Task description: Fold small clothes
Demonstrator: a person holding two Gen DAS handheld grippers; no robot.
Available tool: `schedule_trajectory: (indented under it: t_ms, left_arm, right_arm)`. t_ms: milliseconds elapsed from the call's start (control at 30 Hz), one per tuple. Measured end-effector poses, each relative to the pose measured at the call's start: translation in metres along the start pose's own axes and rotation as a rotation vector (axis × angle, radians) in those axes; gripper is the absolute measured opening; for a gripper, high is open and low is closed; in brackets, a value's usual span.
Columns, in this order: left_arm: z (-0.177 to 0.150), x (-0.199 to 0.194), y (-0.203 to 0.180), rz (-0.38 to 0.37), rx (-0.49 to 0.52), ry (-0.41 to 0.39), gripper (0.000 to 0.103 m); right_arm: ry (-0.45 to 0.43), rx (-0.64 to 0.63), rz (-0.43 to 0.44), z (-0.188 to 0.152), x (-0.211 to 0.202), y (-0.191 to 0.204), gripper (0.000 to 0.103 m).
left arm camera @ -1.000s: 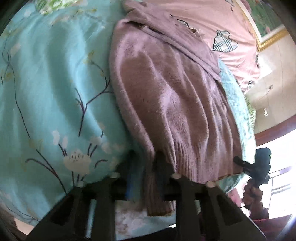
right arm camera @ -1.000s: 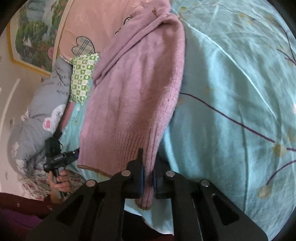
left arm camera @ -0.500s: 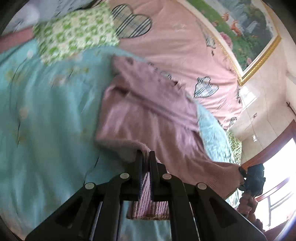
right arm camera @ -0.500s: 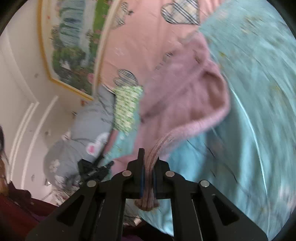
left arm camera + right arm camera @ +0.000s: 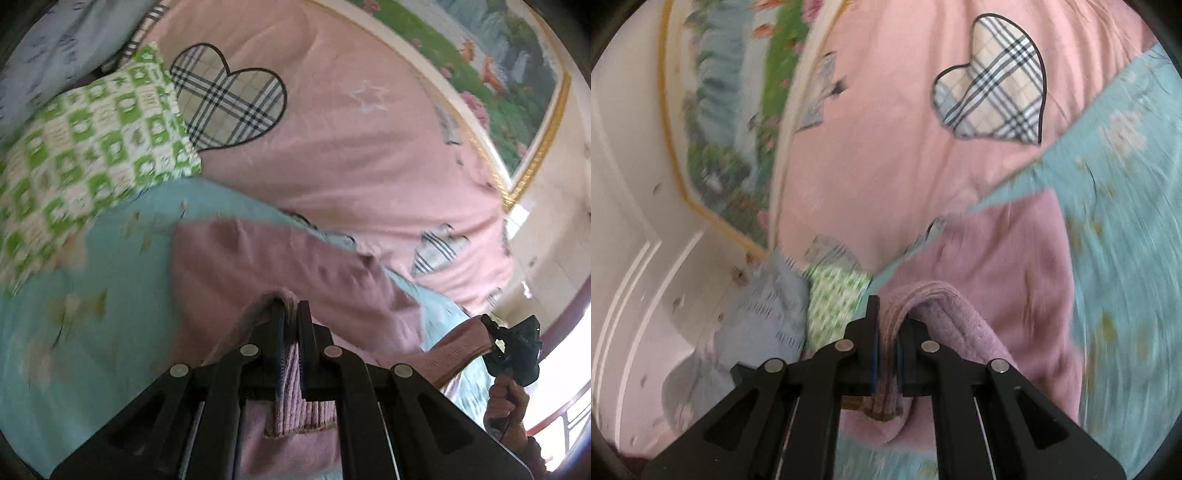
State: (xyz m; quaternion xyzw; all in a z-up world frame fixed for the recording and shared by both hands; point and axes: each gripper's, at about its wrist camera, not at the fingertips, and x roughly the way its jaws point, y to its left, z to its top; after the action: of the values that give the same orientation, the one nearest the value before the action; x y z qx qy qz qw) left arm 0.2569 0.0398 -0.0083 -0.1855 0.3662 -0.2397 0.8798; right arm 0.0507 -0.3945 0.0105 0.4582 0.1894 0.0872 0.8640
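Left tongs [image 5: 290, 314]: pinching the ribbed hem of the mauve sweater [image 5: 295, 266].
Right tongs [image 5: 886, 314]: pinching the hem's other corner.
Sweater: lies ahead on the teal bedsheet [image 5: 103, 332].
Left view only: right tongs [image 5: 513, 350] and hand [image 5: 506, 406].
Beyond: pink quilt [image 5: 886, 147], green checked pillow [image 5: 85, 155].

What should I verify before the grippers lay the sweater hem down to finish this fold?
1. Left gripper hold: jaws shut on the ribbed hem of the mauve sweater. Ok.
2. Right gripper hold: jaws shut on the hem too. Ok.
3. Hem between the two grippers: sags in the left wrist view. Not ok.
4. Landing area on the sweater body: free of other things. Ok.
5. Green checked pillow: lies apart from the sweater. Ok.
6. Hem aligned with the shoulders: shoulders hidden, pictures blurred. Cannot tell.
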Motion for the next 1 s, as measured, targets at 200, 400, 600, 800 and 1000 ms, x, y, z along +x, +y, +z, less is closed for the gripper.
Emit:
schedule_trajectory:
  t_ms: [200, 400, 600, 800, 1000]
  left_arm:
    - [0.051, 0.090, 0.023, 0.110, -0.012, 0.026, 0.003]
    - [0.043, 0.151, 0.053, 0.238, 0.019, 0.112, 0.005]
    - [0.043, 0.104, 0.048, 0.232, 0.079, 0.077, 0.011]
    - [-0.012, 0.061, -0.033, -0.015, 0.274, 0.176, 0.015]
    - [-0.052, 0.137, -0.068, 0.037, 0.414, 0.336, 0.018]
  right_arm:
    - [-0.023, 0.059, -0.148, 0.058, 0.077, -0.052, 0.008]
    - [0.065, 0.007, -0.364, 0.056, 0.124, -0.090, 0.010]
    - [0.039, 0.044, -0.336, 0.068, 0.093, -0.076, 0.030]
    - [0.062, -0.152, -0.219, 0.036, 0.059, -0.015, 0.043]
    - [0.444, -0.329, -0.139, -0.036, 0.132, 0.004, 0.043]
